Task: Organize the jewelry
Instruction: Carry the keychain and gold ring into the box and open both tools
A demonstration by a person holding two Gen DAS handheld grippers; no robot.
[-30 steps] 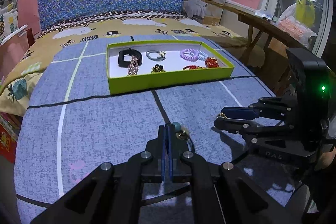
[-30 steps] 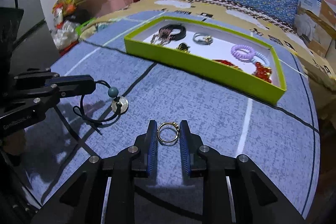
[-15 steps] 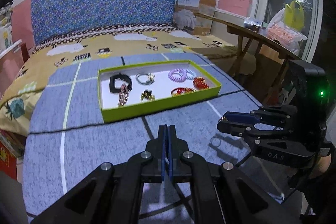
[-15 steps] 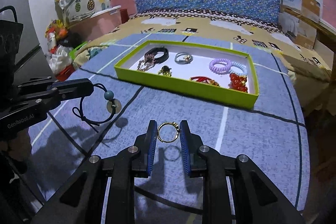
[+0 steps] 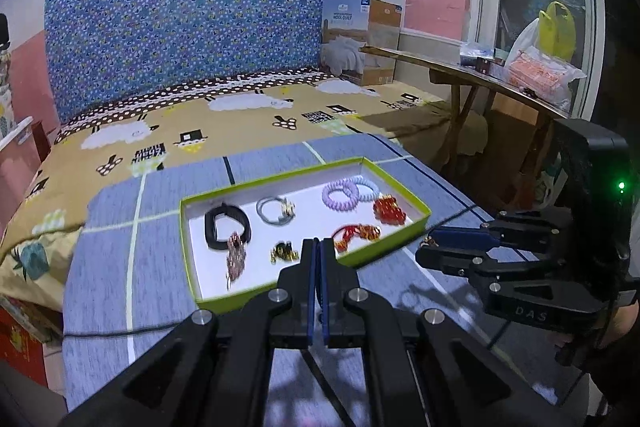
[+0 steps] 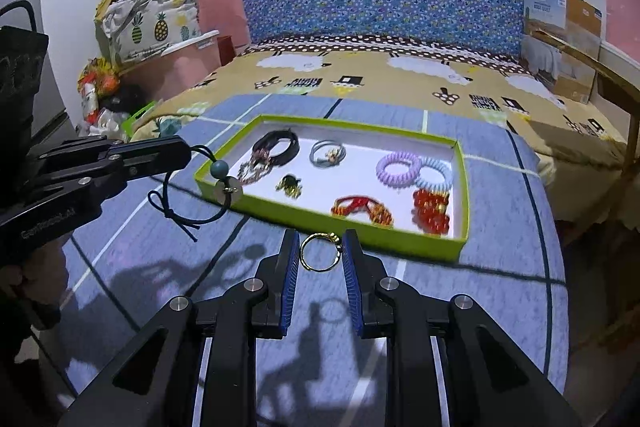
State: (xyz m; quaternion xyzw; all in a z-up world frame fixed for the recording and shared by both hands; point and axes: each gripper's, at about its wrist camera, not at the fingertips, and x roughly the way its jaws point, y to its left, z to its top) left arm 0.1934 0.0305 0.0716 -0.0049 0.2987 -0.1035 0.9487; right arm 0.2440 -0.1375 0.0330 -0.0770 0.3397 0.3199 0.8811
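Observation:
My left gripper (image 5: 319, 247) (image 6: 182, 153) is shut on a black cord bracelet (image 6: 188, 199) with a teal bead and a silver disc; the cord hangs below the fingers and is hidden in the left wrist view. My right gripper (image 6: 320, 251) (image 5: 424, 249) is shut on a gold ring (image 6: 319, 251). Both are held above the blue cloth, just in front of the green tray (image 6: 360, 231) (image 5: 188, 239). The tray holds a black band (image 6: 280, 143), a grey hair tie (image 6: 326, 153), purple and blue coil ties (image 6: 400, 169), red pieces (image 6: 430, 207) and a gold piece (image 6: 289, 185).
The tray lies on a blue lined cloth (image 6: 512, 267) over a bed with a sheep-print sheet (image 6: 400, 75). A blue patterned headboard (image 5: 180, 27) and a cardboard box (image 5: 364, 39) stand behind. A wooden bench (image 5: 480, 79) is at the right, bags (image 6: 152, 19) at the left.
Both grippers have risen and moved forward toward the tray, each keeping its piece. The tray now sits closer beneath the fingertips.

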